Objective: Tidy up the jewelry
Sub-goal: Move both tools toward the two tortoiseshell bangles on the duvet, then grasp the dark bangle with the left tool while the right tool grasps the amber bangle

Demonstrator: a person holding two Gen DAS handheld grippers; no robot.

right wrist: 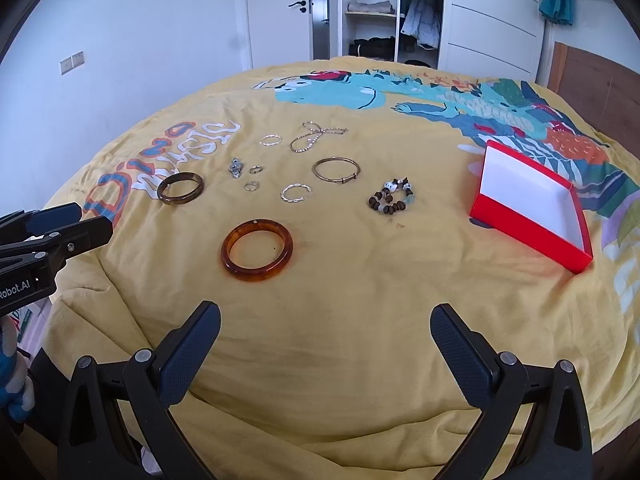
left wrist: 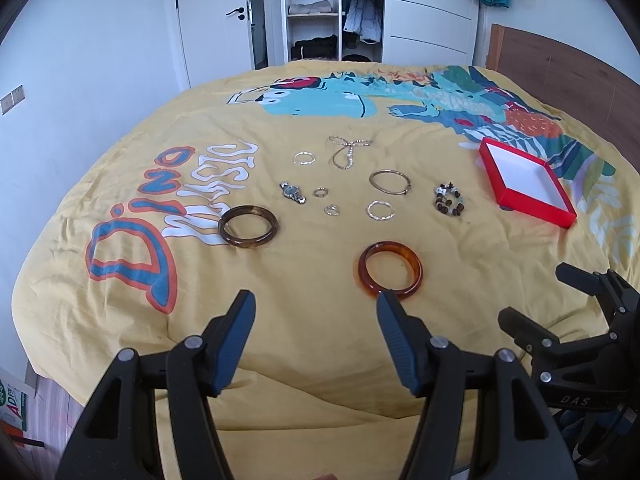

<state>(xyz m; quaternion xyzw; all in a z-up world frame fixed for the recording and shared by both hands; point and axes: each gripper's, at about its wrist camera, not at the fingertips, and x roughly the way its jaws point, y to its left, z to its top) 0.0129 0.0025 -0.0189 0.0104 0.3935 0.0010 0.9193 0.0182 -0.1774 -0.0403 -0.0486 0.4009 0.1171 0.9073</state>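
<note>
Several pieces of jewelry lie on a yellow bedspread [left wrist: 304, 344]. An amber bangle [left wrist: 389, 275] [right wrist: 257, 255] is nearest, a dark brown bangle [left wrist: 248, 226] [right wrist: 180, 188] lies to its left. Farther back are a beaded bracelet [left wrist: 449, 199] [right wrist: 391, 196], a thin gold bangle [left wrist: 389, 181] [right wrist: 336, 170], a chain necklace [left wrist: 347, 150] [right wrist: 313, 136] and small silver rings. An open red box [left wrist: 527, 182] [right wrist: 532, 208] with a white inside sits empty at the right. My left gripper [left wrist: 316, 304] is open just short of the amber bangle. My right gripper [right wrist: 326, 316] is open, holding nothing.
The bed's near edge drops off below both grippers. A wooden headboard [left wrist: 568, 80] stands at the right. Behind the bed are a white door [left wrist: 216, 16] and an open wardrobe [left wrist: 332, 8]. The other gripper shows at the side of each view.
</note>
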